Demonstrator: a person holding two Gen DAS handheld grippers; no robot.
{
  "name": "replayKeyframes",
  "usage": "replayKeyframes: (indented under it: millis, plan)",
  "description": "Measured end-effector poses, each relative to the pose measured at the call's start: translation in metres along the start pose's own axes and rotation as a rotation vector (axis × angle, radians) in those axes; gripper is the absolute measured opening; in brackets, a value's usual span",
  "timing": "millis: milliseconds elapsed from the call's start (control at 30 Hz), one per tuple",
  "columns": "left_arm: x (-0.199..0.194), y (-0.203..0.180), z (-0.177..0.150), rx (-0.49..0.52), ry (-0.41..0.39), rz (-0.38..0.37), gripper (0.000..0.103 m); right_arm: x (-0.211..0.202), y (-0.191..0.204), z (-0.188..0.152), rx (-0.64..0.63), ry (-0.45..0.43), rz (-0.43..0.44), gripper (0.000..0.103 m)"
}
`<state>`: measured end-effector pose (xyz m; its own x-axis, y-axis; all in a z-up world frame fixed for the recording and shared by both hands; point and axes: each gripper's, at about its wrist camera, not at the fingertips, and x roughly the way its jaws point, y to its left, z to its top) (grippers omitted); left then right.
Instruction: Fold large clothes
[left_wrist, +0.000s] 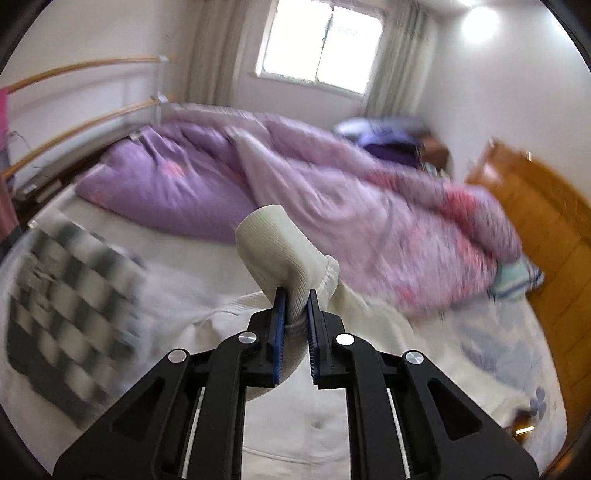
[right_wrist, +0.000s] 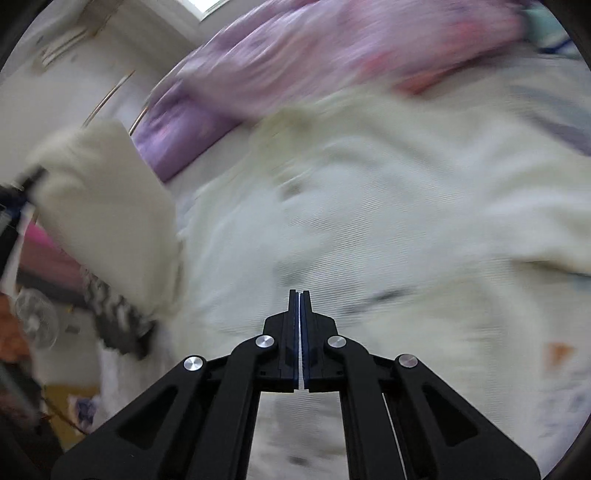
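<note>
My left tongs (left_wrist: 294, 308) pinch the cream sweater (left_wrist: 280, 254) by its ribbed cuff, low centre, lifting the sleeve so it can swing across. My right tongs (right_wrist: 299, 295) are pressed together, empty, above the body spread on the bed (left_wrist: 491, 354).

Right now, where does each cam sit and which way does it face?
Left wrist: on the left tool, facing across the bed toward the purple quilt and window; its fingers clamp a cream sleeve cuff.
Right wrist: on the right tool, shut, angled down at the cream garment.
Shared: garment, quilt.
</note>
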<state>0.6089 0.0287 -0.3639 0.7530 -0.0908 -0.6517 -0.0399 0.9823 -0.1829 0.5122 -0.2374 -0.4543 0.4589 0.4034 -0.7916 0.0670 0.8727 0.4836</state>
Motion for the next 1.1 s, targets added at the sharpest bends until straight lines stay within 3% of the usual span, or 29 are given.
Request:
replayKeyframes:
  millis: [200, 367, 467, 567, 633, 667, 700, 800, 933, 1000, 1033, 1100]
  plan:
    - [0.093, -0.099, -0.094, 0.195, 0.162, 0.034, 0.011, -0.079, -0.131, -0.001, 0.103, -0.117, -0.158, 0.004]
    - [0.149, -0.139, -0.152, 0.295, 0.291, 0.104, 0.012, -0.109, -0.200, -0.018, 0.188, -0.163, -0.233, 0.004]
    - [0.146, -0.159, -0.155, 0.288, 0.225, 0.105, 0.012, -0.127, -0.233, -0.028, 0.263, -0.206, -0.260, 0.004]
    - [0.148, -0.180, -0.156, 0.321, 0.210, 0.061, 0.014, -0.136, -0.257, -0.035, 0.322, -0.236, -0.271, 0.005]
    - [0.154, -0.201, -0.167, 0.433, 0.215, 0.057, 0.041, -0.139, -0.277, -0.038, 0.369, -0.243, -0.270, 0.005]
    - [0.155, -0.206, -0.168, 0.446, 0.237, 0.028, 0.072, -0.139, -0.287, -0.040, 0.400, -0.250, -0.275, 0.007]
    - [0.155, -0.210, -0.171, 0.445, 0.248, 0.004, 0.084, -0.141, -0.298, -0.043, 0.446, -0.264, -0.268, 0.010]
    - [0.147, -0.212, -0.171, 0.403, 0.247, -0.063, 0.091, -0.146, -0.330, -0.050, 0.593, -0.310, -0.239, 0.013]
    - [0.132, -0.195, -0.157, 0.277, 0.251, -0.138, 0.091, -0.149, -0.361, -0.054, 0.733, -0.386, -0.186, 0.031]
    - [0.121, -0.184, -0.147, 0.215, 0.233, -0.158, 0.091, -0.148, -0.379, -0.056, 0.818, -0.440, -0.148, 0.045]
    - [0.116, -0.176, -0.142, 0.178, 0.222, -0.151, 0.091, -0.148, -0.386, -0.057, 0.845, -0.463, -0.145, 0.056]
    - [0.114, -0.156, -0.135, 0.106, 0.223, -0.070, 0.091, -0.146, -0.402, -0.057, 0.904, -0.495, -0.146, 0.057]
